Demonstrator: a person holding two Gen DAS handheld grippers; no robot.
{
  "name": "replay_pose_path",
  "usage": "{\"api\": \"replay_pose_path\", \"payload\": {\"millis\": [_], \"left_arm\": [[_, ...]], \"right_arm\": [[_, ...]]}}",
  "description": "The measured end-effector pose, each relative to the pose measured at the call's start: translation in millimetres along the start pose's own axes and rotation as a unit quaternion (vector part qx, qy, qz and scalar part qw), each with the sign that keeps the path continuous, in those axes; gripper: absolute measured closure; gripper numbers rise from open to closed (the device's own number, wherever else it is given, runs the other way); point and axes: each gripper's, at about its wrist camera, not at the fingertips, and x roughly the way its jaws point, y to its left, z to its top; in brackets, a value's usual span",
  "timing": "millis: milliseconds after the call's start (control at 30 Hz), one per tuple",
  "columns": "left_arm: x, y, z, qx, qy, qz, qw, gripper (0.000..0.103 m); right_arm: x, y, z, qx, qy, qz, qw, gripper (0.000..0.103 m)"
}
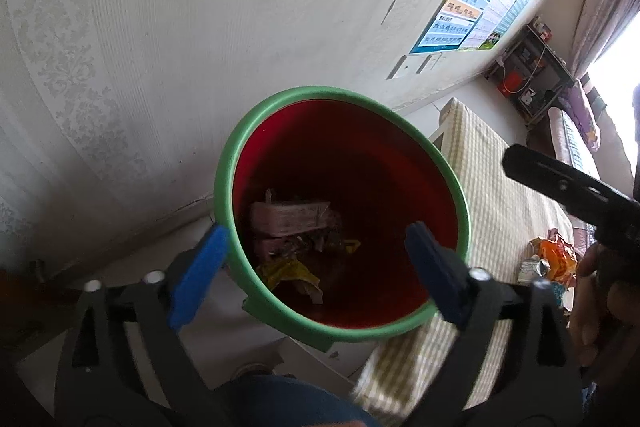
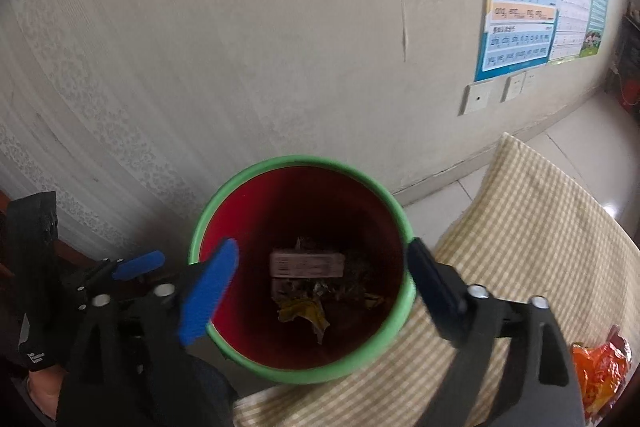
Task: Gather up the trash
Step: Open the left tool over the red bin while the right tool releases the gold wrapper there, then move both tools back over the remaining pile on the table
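Both grippers gape wide and empty over the red bin (image 2: 300, 267): left gripper (image 1: 316, 267), right gripper (image 2: 320, 291). The orange wrapper (image 2: 600, 371) lies rightward on the checked cushion's (image 2: 520, 227) near edge, nearer the right gripper.

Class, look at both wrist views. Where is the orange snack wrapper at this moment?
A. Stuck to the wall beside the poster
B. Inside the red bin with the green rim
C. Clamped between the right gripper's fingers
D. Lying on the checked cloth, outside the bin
D: the orange wrapper lies on the checked cloth, to the right of the bin, while the right gripper is open and holds nothing.
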Motion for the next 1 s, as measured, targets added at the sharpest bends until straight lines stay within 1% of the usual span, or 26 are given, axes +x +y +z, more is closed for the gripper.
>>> {"api": "replay_pose_path", "payload": {"millis": [33, 100, 300, 433, 600, 833, 1000], "left_arm": [[-2.5, -3.2, -1.5, 0.004, -0.003, 0.006, 1.0, 0.005], [-5.1, -8.7, -4.0, 0.013, -0.002, 0.011, 0.9999, 0.005], [-15.6, -30.5, -10.5, 0.027, -0.003, 0.006, 0.9996, 0.005], [-26.2, -49.9, -15.9, 0.039, -0.009, -0.003, 0.9992, 0.005], [-35.5, -82.9, -26.3, 0.065, -0.014, -0.018, 0.9976, 0.005], [-39.0, -126.4, -42.1, 0.093, -0.012, -0.037, 0.9949, 0.005], [-41.1, -159.1, -56.1, 0.119, -0.006, -0.052, 0.9915, 0.005]], "right_arm": [[-2.8, -1.1, -1.2, 0.002, -0.001, -0.005, 1.0, 0.007], [-10.2, -5.2, -6.0, 0.009, -0.006, -0.011, 1.0, 0.007], [-36.1, -26.4, -28.2, 0.042, -0.011, -0.018, 0.999, 0.007], [-60.1, -42.9, -46.7, 0.061, -0.019, -0.028, 0.998, 0.007], [-92.0, -62.9, -69.6, 0.082, -0.03, -0.043, 0.995, 0.007], [-135.6, -94.9, -104.0, 0.108, -0.044, -0.069, 0.991, 0.007], [-161.1, -118.7, -124.5, 0.126, -0.054, -0.09, 0.986, 0.007]]}}
